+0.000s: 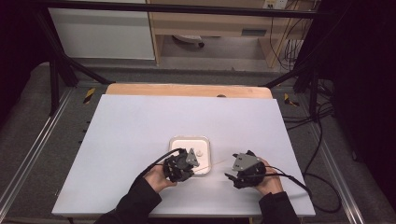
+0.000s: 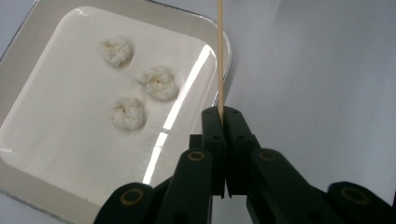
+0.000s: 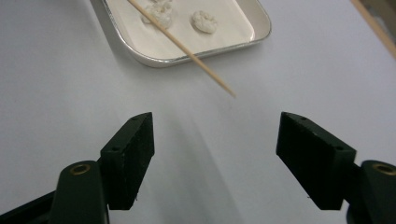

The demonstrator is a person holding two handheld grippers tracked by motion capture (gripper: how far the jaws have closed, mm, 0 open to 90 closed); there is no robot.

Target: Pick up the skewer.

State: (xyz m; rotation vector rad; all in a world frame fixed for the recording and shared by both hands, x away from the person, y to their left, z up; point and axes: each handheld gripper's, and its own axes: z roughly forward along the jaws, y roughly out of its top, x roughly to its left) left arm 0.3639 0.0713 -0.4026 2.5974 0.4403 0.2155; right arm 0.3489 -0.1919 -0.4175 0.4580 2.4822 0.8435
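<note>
shallow square white tray with a silver rim (image 2: 28,60) sitting on the white table (image 1: 140,121), holding three small white dough-like balls (image 2: 159,83), left claw (image 2: 223,114) clamping a thin wooden skewer (image 2: 220,56) beside the tray's edge, skewer's far end cut off, right claw (image 3: 215,144) standing wide apart with nothing between, pointing at the skewer's tip.

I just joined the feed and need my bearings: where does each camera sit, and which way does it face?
High view: above the person's side, looking forward and down on the table; both forearms, left gripper, right gripper.
Left gripper view: rides that gripper, jaws clamped on a wooden stick, beside the tray of three dough balls.
Right gripper view: looks between its open jaws toward the tray.
All views share tray and stick.
</note>
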